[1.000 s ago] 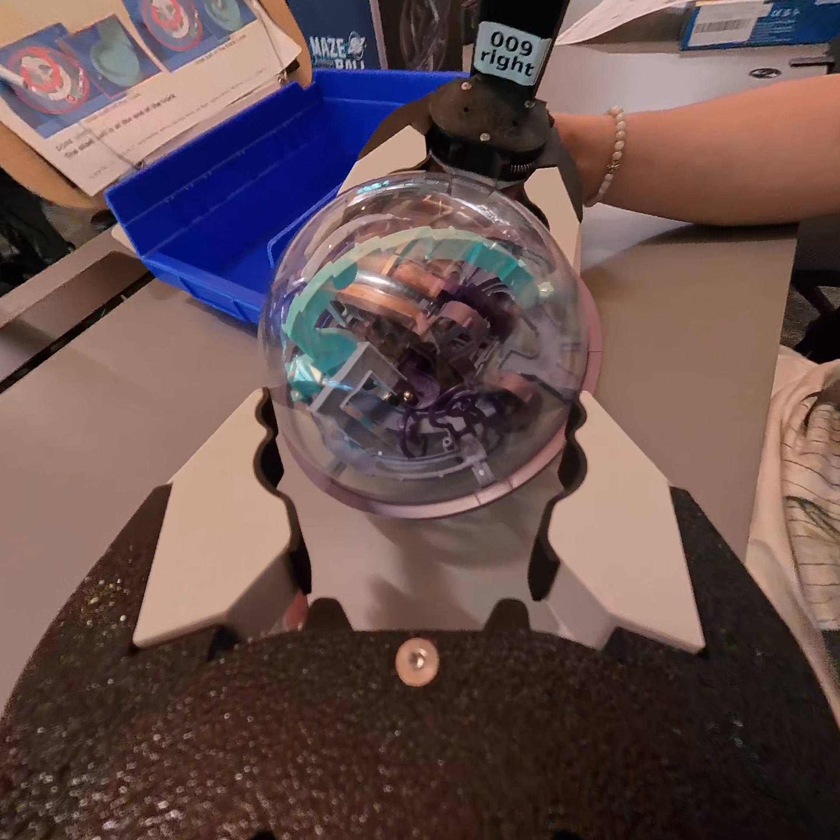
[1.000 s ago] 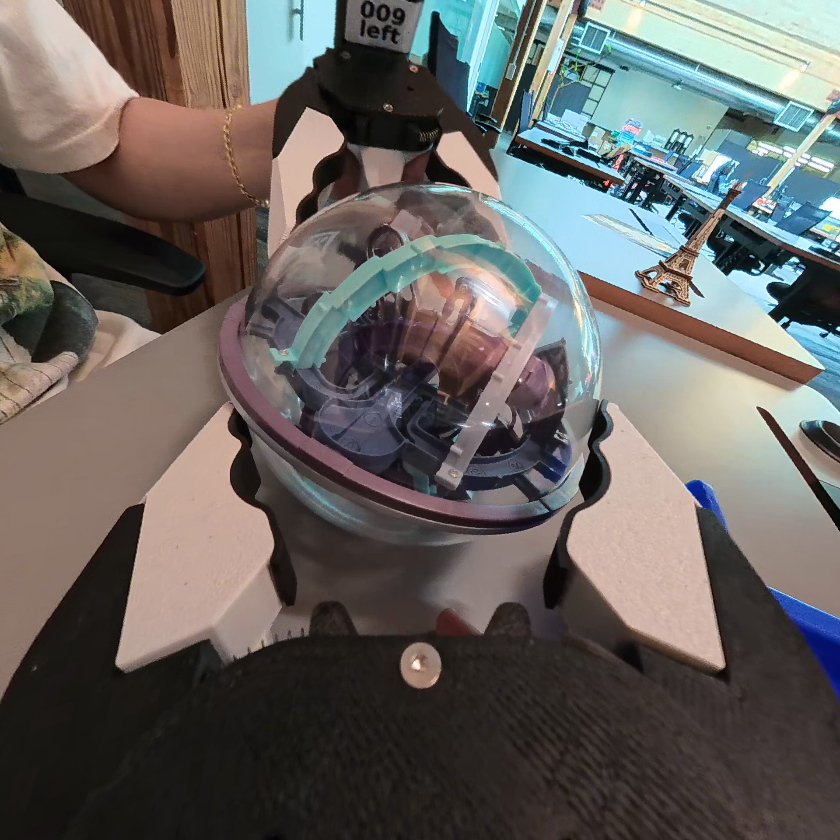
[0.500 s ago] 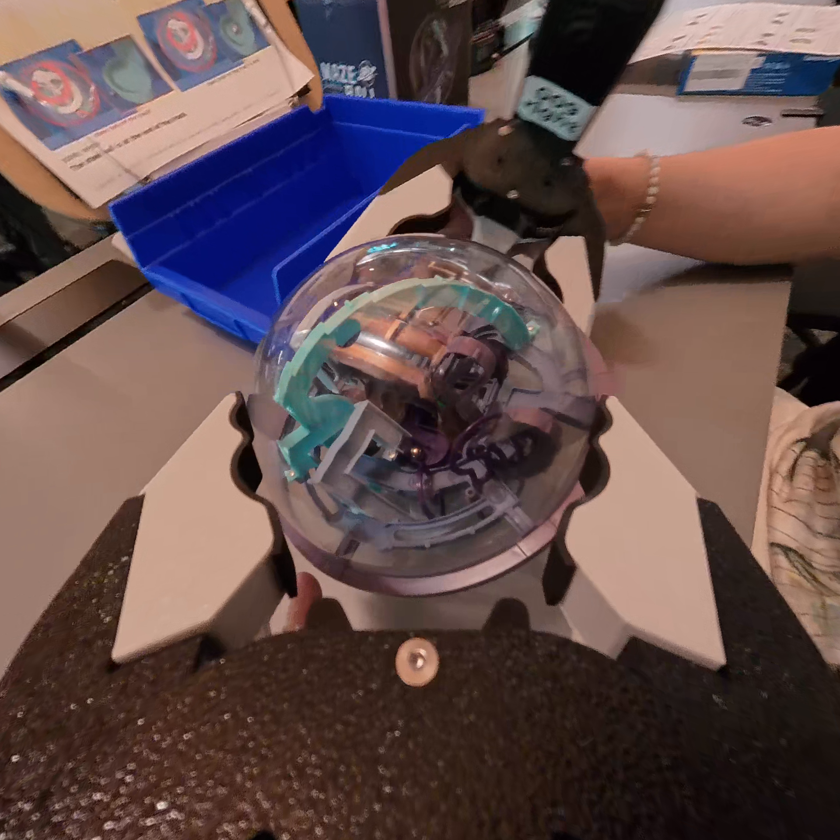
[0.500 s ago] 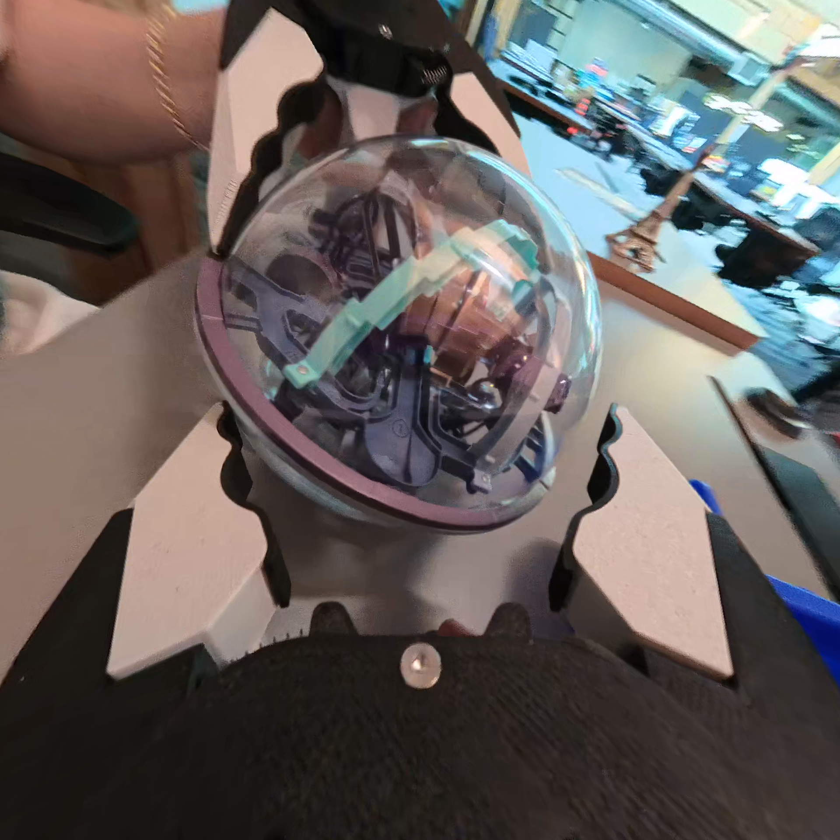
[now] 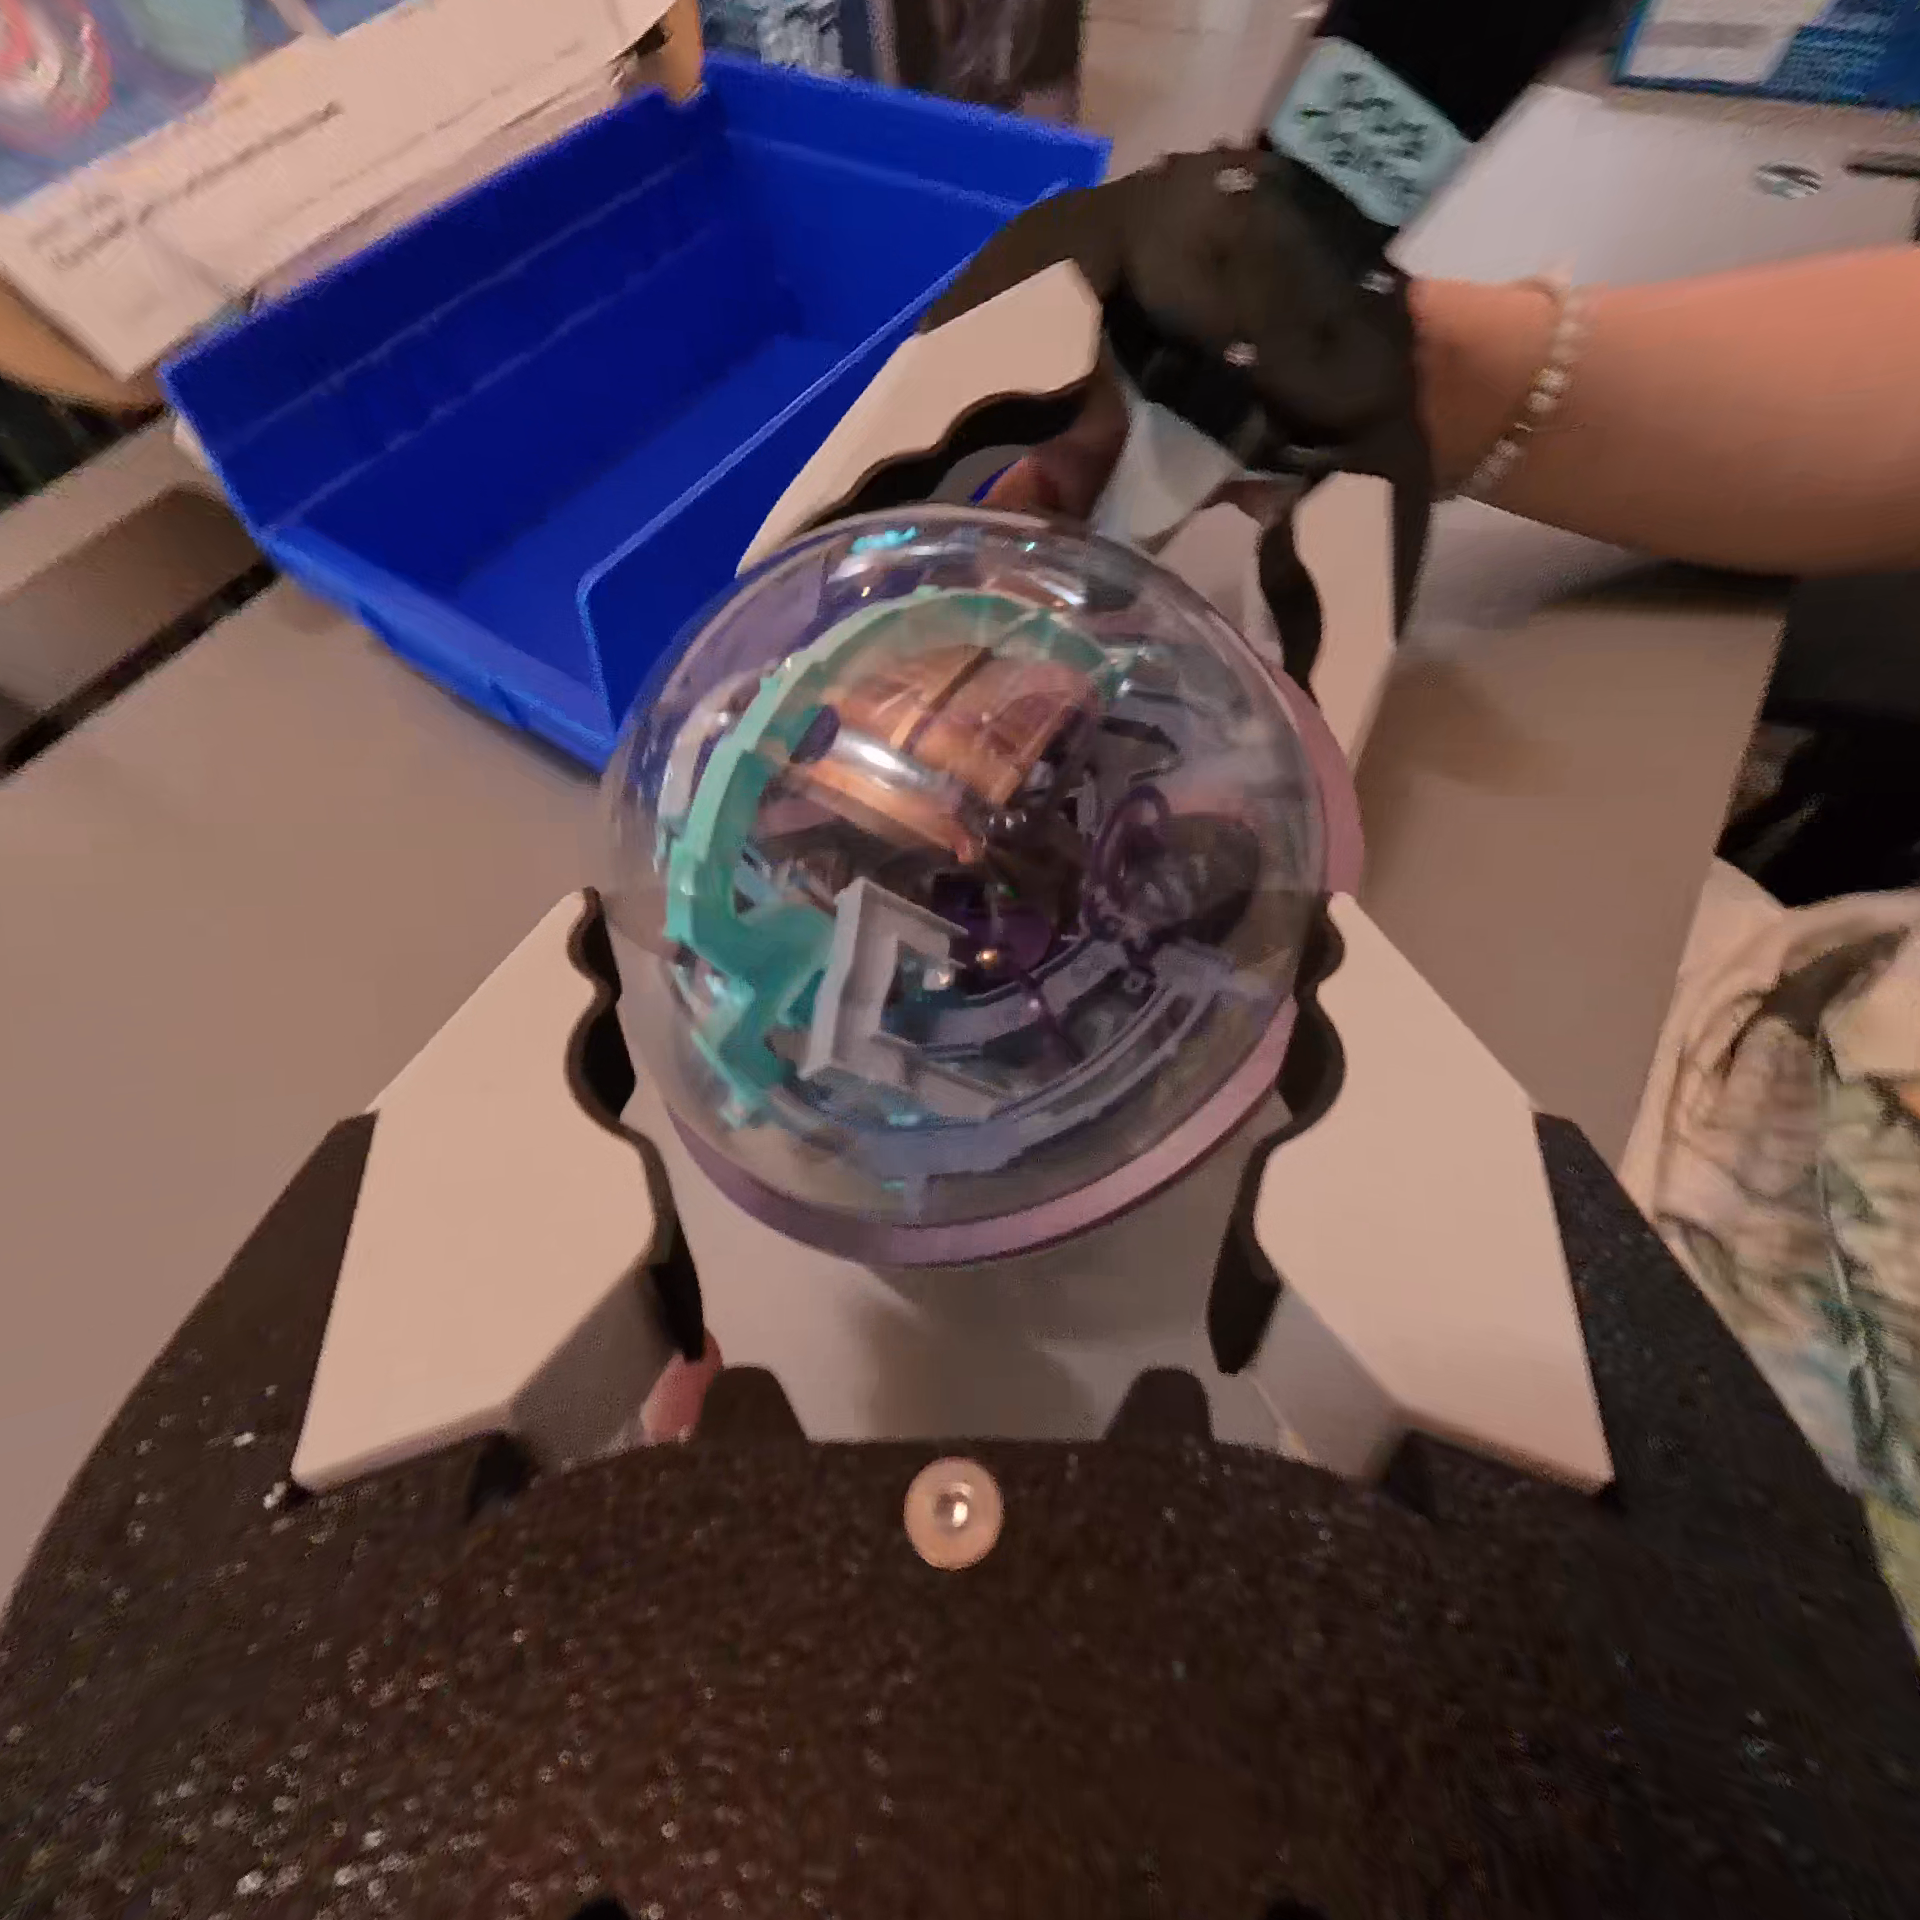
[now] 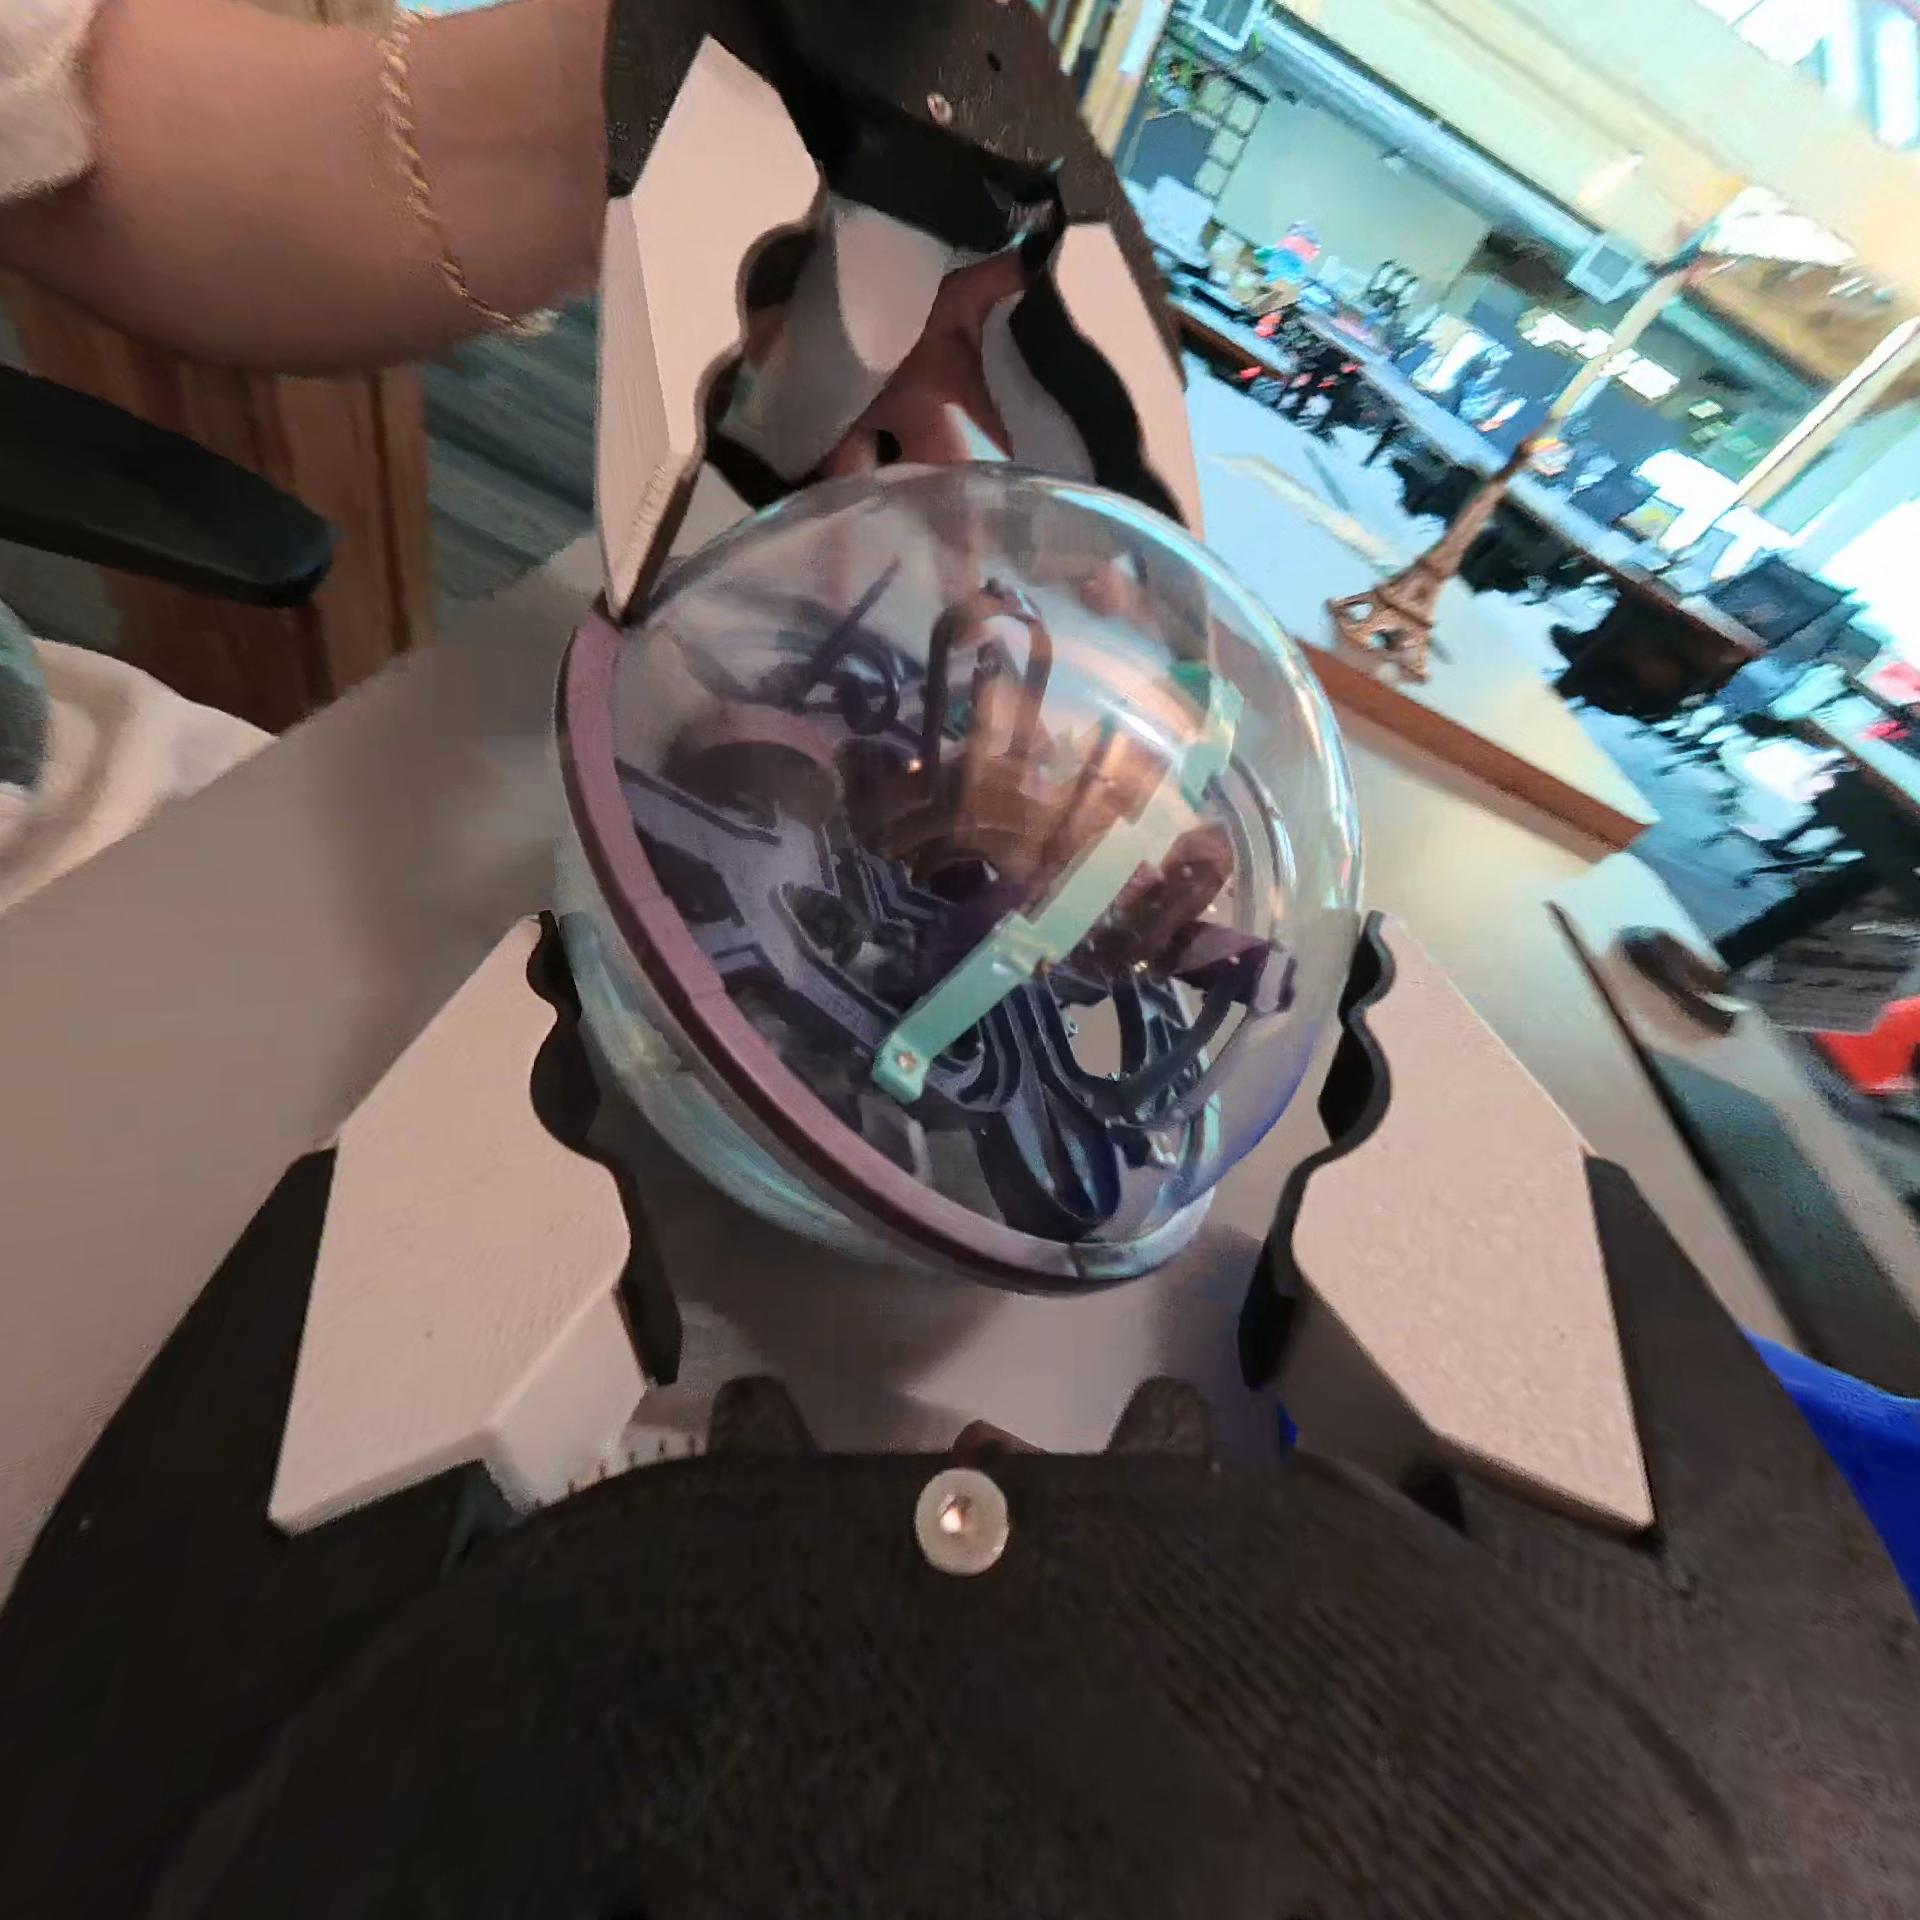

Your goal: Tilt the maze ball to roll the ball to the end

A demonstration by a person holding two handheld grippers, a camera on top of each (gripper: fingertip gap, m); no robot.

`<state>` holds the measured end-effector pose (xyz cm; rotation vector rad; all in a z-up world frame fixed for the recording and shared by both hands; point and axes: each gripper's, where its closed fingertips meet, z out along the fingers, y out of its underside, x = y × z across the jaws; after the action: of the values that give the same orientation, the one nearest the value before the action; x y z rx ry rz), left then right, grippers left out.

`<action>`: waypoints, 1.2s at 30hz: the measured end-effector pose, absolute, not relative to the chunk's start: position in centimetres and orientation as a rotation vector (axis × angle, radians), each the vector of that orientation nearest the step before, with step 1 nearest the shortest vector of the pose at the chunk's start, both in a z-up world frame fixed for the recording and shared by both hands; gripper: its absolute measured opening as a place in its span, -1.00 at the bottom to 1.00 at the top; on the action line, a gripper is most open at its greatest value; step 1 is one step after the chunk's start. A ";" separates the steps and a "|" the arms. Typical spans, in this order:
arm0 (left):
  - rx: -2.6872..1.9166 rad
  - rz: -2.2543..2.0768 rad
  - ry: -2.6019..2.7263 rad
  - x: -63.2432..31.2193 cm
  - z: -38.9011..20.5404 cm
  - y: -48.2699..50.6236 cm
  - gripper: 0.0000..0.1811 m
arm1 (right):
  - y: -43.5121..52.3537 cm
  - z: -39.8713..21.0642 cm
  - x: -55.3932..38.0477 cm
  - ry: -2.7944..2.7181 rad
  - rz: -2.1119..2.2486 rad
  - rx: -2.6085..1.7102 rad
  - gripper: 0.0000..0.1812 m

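Note:
The maze ball is a clear sphere with teal, grey, purple and copper tracks and a purple ring round its middle. My left gripper is shut on its near side, a fingertip on each flank. My right gripper grips the far side. In the right wrist view the maze ball sits between my right gripper's fingers, with the ring steeply tilted down to the right. My left gripper holds it from behind. A small shiny ball seems to lie by the grey track; blur makes this unsure.
A blue bin stands on the grey table at the back left, with cardboard and printed sheets behind it. A person's arm and clothing are on the right. A small tower model stands on another table.
Both grippers have turned the maze ball. In the right wrist view its ring went from nearly level to steeply tilted, and the teal arc swung to the right. Both views are now blurred.

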<state>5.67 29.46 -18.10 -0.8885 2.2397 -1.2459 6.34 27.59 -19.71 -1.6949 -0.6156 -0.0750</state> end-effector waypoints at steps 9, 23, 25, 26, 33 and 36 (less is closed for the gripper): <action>-0.606 -1.746 2.280 4.0 -15.7 28.8 0.44 | 27.5 -19.8 5.5 -0.659 0.221 -1.704 0.53; -0.466 -1.184 2.326 5.7 -20.1 30.7 0.66 | 29.2 -18.7 6.1 -0.515 0.190 -1.704 0.46; -0.523 -1.153 2.330 5.6 -20.1 30.9 0.66 | 29.1 -18.4 6.4 -0.492 0.098 -1.708 0.50; -0.565 -1.133 2.330 5.6 -20.2 31.0 0.66 | 28.8 -18.1 6.5 -0.484 0.048 -1.705 0.48; -1.010 -1.248 2.318 5.4 -20.3 29.3 0.60 | 28.2 -18.7 4.5 -0.608 -0.285 -1.691 0.54; -0.931 -1.145 2.344 5.4 -21.1 29.0 0.64 | 28.2 -19.0 4.7 -0.623 -0.292 -1.687 0.63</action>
<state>5.40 28.96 -21.13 -0.9309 2.3435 -1.1449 4.69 28.25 -19.00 -1.6872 -0.6231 -0.2920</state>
